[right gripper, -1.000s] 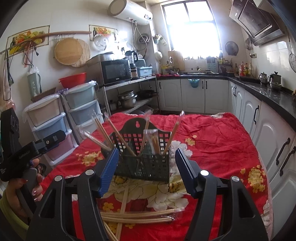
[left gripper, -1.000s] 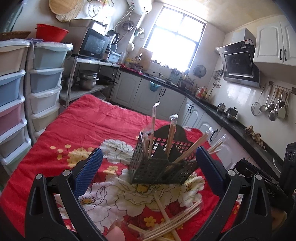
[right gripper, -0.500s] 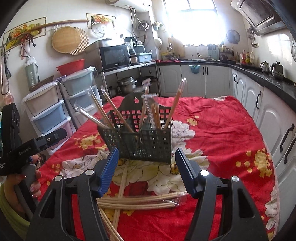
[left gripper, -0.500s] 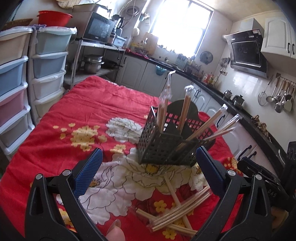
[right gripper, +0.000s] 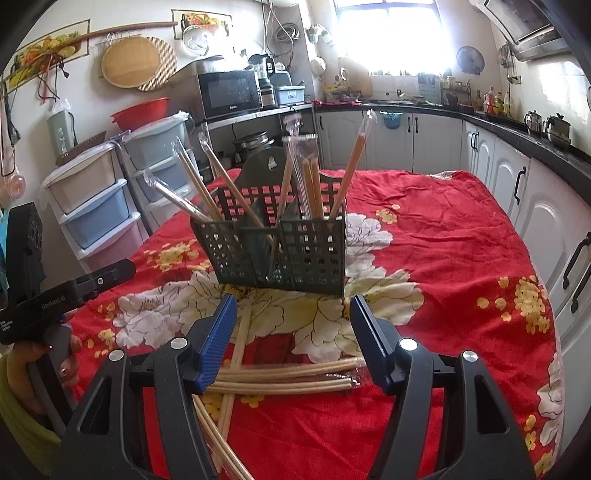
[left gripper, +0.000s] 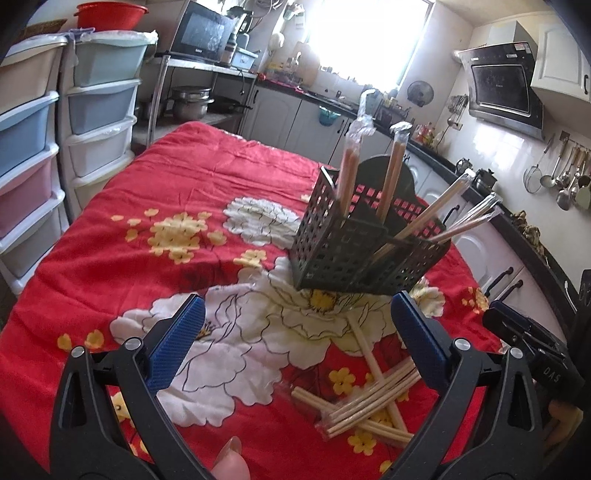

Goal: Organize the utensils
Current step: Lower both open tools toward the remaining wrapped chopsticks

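Hiding part of loose chopsticks (right gripper: 284, 376): right gripper (right gripper: 290, 339), fingers apart, empty; left gripper (left gripper: 295, 347) likewise.

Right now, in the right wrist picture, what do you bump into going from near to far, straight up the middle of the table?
Right gripper with its jaws open → loose wrapped chopsticks lying on the red flowered cloth → dark slotted utensil holder with chopsticks standing in it → white cabinets → bright window.

Loose pale wooden chopsticks (right gripper: 280, 376) run under the right gripper's blue-padded fingers (right gripper: 216, 339), ends cut by the bottom edge; the dark perforated plastic utensil caddy (right gripper: 280, 254) hides its sticks' lower ends.
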The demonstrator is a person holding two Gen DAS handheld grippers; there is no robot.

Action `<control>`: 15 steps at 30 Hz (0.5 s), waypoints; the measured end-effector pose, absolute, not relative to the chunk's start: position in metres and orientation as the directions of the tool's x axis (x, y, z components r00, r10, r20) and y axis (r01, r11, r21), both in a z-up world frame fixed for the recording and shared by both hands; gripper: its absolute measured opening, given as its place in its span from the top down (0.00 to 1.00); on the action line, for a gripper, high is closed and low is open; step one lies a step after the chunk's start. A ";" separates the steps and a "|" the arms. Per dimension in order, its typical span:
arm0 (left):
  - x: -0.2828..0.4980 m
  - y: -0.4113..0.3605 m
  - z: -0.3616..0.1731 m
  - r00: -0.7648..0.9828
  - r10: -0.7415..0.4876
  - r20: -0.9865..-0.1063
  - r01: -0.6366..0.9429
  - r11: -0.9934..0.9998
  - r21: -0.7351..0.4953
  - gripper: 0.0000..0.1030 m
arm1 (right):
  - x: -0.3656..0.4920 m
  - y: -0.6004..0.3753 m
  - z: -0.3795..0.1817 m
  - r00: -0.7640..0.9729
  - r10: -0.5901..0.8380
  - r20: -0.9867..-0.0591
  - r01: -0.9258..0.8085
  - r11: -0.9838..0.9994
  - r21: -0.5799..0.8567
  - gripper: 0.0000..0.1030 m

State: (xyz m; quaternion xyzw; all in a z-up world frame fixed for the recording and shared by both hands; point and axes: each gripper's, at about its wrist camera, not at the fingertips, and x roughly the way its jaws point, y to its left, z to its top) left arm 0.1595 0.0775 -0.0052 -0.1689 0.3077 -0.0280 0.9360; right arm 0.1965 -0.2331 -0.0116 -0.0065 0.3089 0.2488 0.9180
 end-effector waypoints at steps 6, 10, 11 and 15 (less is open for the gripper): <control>0.158 0.079 -0.016 0.787 -0.165 -0.594 -0.055 0.941 -0.334 0.10 | 0.195 -0.234 -0.020 0.674 0.444 -0.591 -0.460 0.878 0.134 0.41; 0.158 0.080 -0.023 0.771 -0.179 -0.611 -0.058 0.936 -0.347 0.10 | 0.197 -0.236 -0.026 0.665 0.436 -0.606 -0.453 0.881 0.136 0.41; 0.158 0.080 -0.026 0.764 -0.184 -0.618 -0.057 0.935 -0.349 0.10 | 0.197 -0.237 -0.027 0.663 0.434 -0.609 -0.453 0.881 0.135 0.41; 0.158 0.080 -0.034 0.741 -0.220 -0.635 -0.044 0.927 -0.372 0.10 | 0.198 -0.239 -0.033 0.656 0.424 -0.624 -0.445 0.885 0.133 0.41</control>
